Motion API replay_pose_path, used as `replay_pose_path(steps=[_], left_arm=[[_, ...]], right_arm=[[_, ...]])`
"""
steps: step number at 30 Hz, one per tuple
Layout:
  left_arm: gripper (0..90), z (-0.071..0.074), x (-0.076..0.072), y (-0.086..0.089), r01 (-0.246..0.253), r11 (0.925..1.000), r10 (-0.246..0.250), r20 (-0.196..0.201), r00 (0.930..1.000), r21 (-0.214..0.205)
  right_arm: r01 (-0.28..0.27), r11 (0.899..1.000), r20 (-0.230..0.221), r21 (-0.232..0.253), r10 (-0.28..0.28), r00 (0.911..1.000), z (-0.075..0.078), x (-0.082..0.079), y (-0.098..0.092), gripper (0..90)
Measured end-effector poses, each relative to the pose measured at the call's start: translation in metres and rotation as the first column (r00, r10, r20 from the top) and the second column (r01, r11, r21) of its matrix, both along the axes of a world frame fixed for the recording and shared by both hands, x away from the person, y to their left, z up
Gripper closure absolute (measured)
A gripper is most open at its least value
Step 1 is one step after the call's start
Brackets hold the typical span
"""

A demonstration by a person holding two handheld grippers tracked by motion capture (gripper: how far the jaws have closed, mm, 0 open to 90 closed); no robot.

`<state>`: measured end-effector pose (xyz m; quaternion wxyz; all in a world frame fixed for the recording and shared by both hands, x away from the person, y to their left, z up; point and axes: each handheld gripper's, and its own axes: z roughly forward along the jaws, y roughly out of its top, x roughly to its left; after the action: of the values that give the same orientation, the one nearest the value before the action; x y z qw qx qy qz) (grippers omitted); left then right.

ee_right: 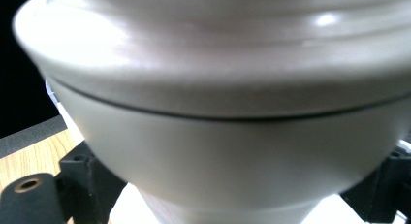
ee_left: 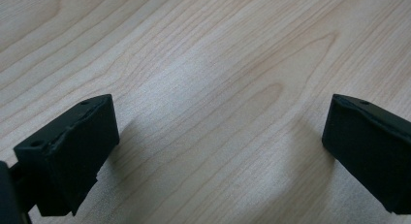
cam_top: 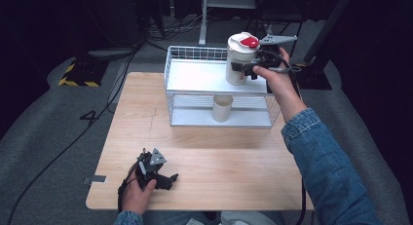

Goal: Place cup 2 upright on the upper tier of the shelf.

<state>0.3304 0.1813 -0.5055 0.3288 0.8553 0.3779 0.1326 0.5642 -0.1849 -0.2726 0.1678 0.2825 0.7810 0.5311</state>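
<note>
Cup [cam_top: 241, 58] clamped in right tongs [cam_top: 243, 68] above rack [cam_top: 195, 76] top shelf edge.

Bare wooden table [cam_top: 204, 171] in front, wire rack [cam_top: 175, 84] blocking the far side, cup [cam_top: 222, 108] inside its lower shelf

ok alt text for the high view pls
The right tongs grip a white lidded cup over the top shelf of a white wire rack on a wooden table. A plain cup stands on the lower shelf; the left tongs rest open near the table's front.
</note>
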Motion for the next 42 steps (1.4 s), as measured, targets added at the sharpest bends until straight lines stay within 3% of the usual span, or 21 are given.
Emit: replay_pose_path(steps=[27,42], left_arm=[[0.3,0.0,0.001,0.0,0.004,1.0,-0.004,-0.002,1.0,0.003],[0.2,0.001,0.001,0.0,0.003,1.0,-0.003,0.0,1.0,0.006]], right_arm=[[0.005,0.999,0.014,-0.034,-0.004,0.9999,0.006,-0.024,-0.029,12.7],[0.011,1.0,0.007,-0.022,-0.011,0.9999,0.007,-0.022,-0.03,15.4]])
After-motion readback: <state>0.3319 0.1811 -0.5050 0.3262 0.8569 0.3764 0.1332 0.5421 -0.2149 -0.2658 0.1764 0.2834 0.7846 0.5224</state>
